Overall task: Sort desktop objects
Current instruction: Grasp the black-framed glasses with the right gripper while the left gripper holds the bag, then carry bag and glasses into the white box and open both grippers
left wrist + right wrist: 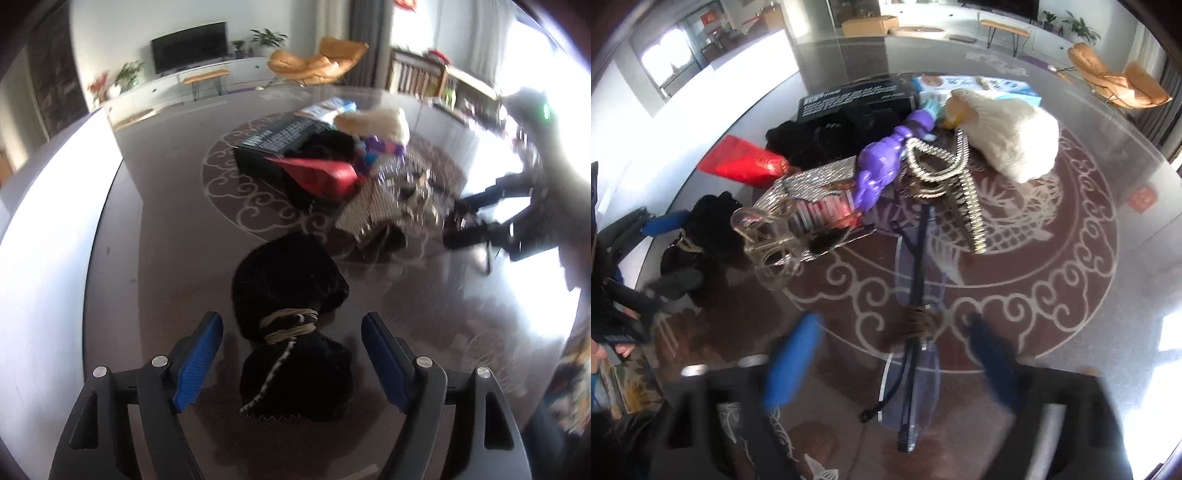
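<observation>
Most of the sorting looks like it is not done yet. In the left wrist view, a black fuzzy bundle (291,325) tied with straw-colored string lies alone on the glass tabletop (166,266), near the 6 o'clock edge of the picture. The left gripper (291,358) has its blue fingers (199,358) wide apart, one on each side of the bundle and not touching it, so the bundle seems to be set down in its own spot. Up at 1 o'clock sits a big messy pile: a black box (273,147), a red pouch (317,173), a cream knit thing (373,123) and a sparkly silver case (373,206). In the right wrist view the pile fills the 12 o'clock part, with a purple toy (882,162) and a gold hair claw (953,184) on top. A pair of glasses (916,332) with clear lenses lies folded toward 6 o'clock, away from the pile. The right gripper (897,354) hangs over the glasses with its fingers (794,362) on both sides. They are blurry, and there is a gap on each side, so they do not seem to squeeze the glasses yet. I think the glasses get sorted next, and the whole pile is left after that.
</observation>
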A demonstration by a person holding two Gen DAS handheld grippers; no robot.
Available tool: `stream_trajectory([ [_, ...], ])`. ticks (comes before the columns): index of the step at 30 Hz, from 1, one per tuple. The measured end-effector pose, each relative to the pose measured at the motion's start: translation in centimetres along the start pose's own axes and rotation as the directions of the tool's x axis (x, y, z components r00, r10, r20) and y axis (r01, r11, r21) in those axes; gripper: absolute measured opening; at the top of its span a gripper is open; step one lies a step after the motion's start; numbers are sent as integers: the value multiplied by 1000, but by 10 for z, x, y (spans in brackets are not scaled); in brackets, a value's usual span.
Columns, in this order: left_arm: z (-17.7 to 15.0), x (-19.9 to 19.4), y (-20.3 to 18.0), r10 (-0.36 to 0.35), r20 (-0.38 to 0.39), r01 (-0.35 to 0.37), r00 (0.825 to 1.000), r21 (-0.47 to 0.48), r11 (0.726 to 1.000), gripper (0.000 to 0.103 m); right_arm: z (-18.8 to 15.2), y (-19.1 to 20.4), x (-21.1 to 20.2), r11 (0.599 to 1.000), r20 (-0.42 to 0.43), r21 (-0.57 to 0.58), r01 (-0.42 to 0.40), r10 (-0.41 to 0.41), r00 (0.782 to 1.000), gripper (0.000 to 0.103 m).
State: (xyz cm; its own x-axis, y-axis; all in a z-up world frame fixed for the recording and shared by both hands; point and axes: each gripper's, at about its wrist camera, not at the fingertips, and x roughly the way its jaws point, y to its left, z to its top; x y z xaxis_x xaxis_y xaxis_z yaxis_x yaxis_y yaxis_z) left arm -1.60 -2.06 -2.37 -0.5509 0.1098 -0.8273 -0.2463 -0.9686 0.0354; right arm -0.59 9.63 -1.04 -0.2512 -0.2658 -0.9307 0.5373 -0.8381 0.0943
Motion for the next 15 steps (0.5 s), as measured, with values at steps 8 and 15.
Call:
stream_trajectory([
  [8,-13,-37,-1,-70,88,76,994,-67,995,33,-14,-9,-39,995,32,91,-35,32,999,13],
  [15,-19,-113,22,-133,188,157,973,-114,981,33,-33,19,-93,992,100,92,-92,82,992,13],
])
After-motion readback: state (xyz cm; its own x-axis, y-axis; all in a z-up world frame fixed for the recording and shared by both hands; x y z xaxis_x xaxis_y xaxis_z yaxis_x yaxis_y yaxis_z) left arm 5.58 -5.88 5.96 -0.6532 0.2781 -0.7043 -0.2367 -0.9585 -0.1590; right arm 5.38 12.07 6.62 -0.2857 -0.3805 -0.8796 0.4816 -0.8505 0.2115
